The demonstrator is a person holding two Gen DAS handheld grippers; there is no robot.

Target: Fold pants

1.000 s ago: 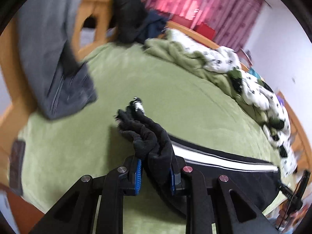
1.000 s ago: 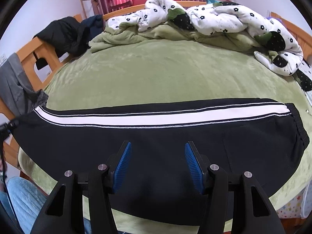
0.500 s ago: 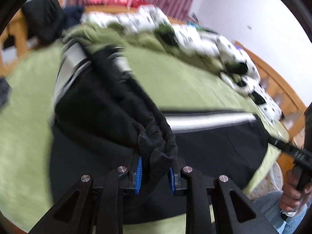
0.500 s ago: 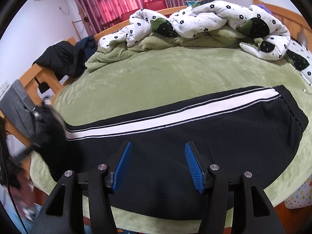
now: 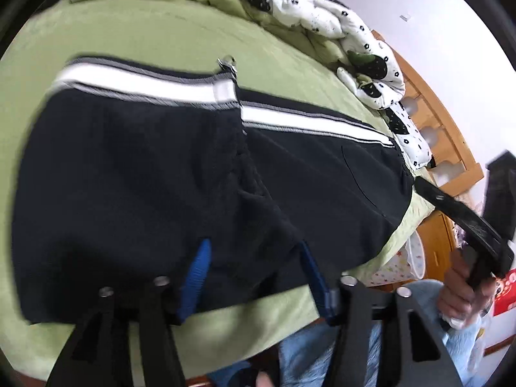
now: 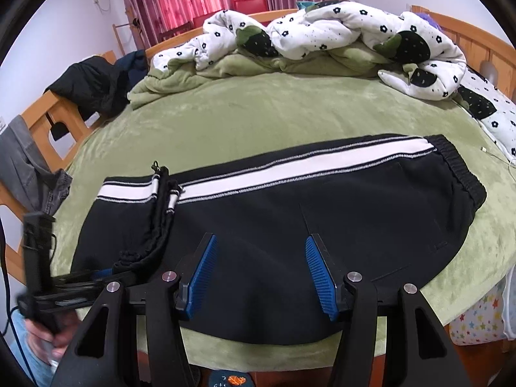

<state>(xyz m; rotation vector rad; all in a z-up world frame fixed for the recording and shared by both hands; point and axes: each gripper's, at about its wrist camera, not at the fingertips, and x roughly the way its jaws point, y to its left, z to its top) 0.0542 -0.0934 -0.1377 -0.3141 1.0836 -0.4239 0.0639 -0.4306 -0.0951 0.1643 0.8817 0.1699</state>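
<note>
The pants (image 6: 290, 222) are being folded leg-over; the cuff is being released as the left gripper (image 5: 254, 277) jaws are opening. The right gripper (image 6: 258, 277) is being held apart, empty. Next, the fold probably needs gripping for halving.

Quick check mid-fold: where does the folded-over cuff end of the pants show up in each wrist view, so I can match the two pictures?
Left wrist view: the folded-over cuff runs down the middle of the black pants, ending the upper white stripe.
Right wrist view: the cuff sits left of centre, bunched, beside the left hand-held gripper, whose jaws are opening.
Shared landmark: the floral quilt heaped along the far edge of the bed.
</note>
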